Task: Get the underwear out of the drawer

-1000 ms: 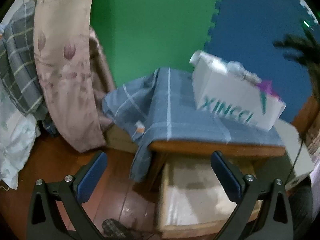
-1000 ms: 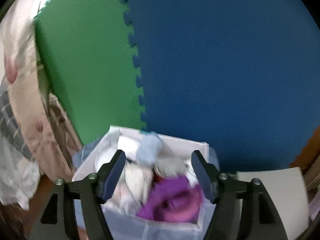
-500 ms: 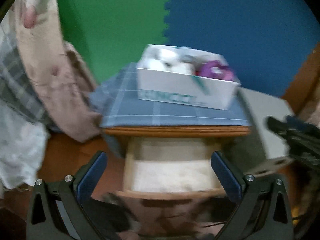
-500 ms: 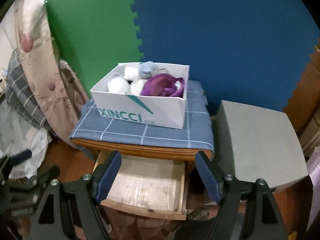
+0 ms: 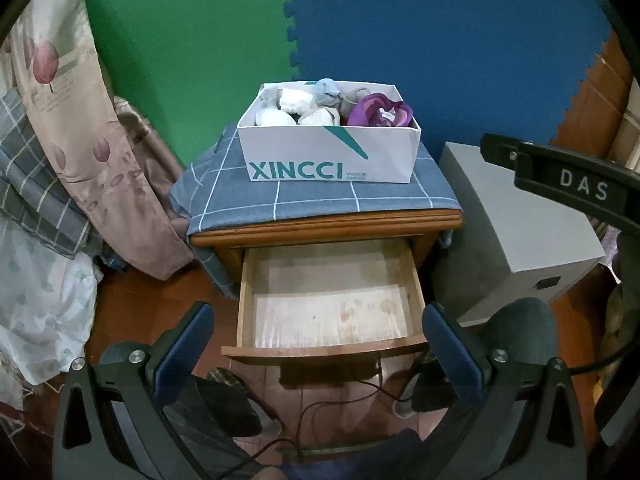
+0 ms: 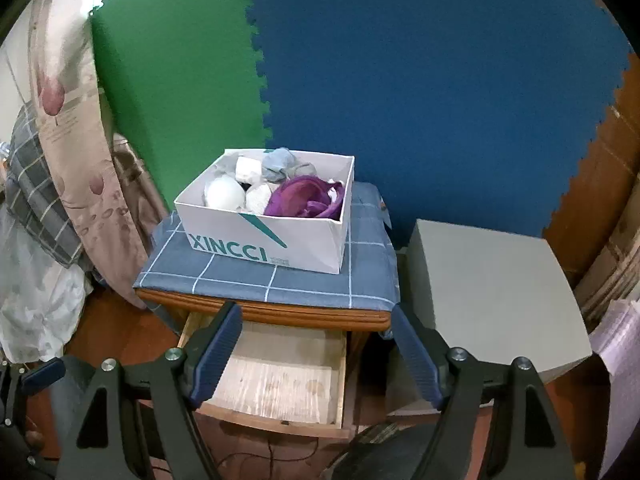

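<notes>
The wooden drawer [image 5: 328, 308] [image 6: 276, 376] of a small bedside cabinet stands pulled out, and I see only its bare bottom board. On the cabinet's blue checked cloth [image 5: 320, 196] [image 6: 264, 276] sits a white XINCCI box [image 5: 328, 156] [image 6: 264, 240] holding rolled white, grey and blue underwear and a purple piece [image 5: 380, 110] [image 6: 306, 198]. My left gripper [image 5: 318, 340] hangs open above the drawer's front edge, nothing between its fingers. My right gripper [image 6: 316, 344] is open too, over the drawer and back from the box; its body [image 5: 572, 188] shows at the right of the left wrist view.
A grey box-shaped unit [image 5: 516, 228] [image 6: 488, 292] stands right of the cabinet. Hanging floral and checked fabrics [image 5: 80, 152] [image 6: 60, 140] crowd the left side. Green and blue foam mats [image 5: 440, 40] cover the wall behind. Cables [image 5: 340, 400] and a person's legs lie below the drawer.
Both grippers pulled back from the box and cabinet; the right one was low over the underwear in the box. The left view swung from the cabinet's left corner to face the drawer squarely.
</notes>
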Available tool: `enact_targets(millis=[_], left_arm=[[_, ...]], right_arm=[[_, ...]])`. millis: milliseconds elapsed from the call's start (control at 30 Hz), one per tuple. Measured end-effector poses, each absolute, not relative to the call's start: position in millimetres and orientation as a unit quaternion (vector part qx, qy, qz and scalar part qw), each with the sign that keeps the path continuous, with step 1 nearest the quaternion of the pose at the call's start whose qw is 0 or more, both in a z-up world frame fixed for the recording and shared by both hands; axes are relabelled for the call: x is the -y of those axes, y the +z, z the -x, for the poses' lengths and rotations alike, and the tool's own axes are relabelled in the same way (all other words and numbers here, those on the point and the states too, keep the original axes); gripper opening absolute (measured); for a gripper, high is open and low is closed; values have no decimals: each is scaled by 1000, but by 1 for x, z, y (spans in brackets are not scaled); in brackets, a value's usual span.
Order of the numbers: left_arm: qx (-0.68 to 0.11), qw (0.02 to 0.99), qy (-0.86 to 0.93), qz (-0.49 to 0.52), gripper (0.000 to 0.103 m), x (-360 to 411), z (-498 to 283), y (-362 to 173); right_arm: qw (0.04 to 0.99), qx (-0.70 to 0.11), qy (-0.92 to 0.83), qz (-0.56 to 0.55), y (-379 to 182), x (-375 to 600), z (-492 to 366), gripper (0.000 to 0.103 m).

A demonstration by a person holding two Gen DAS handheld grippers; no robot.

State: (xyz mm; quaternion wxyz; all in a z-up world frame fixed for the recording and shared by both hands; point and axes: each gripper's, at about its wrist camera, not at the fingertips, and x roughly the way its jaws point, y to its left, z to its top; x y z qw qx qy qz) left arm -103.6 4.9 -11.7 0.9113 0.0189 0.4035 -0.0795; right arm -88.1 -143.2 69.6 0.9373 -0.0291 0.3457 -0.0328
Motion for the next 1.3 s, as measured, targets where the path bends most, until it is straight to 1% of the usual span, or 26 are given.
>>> enact_targets(millis=[333,467,800,1300], left_arm=[[-376,923,-81,-14,103,-10,116,11],[-358,930,-79,-22,103,-8,112,24],[-370,924,-99,-13,103,-5,116,33],[-370,925,-82,-10,103,-5,113,34]], right_arm=[[946,-320,-33,33,92,138,101,79],[949,-309,-43,54,101,134,98,79],[954,-288,-54,60,127,135,91,79],[956,-287,-48,48,125,139,86,79]])
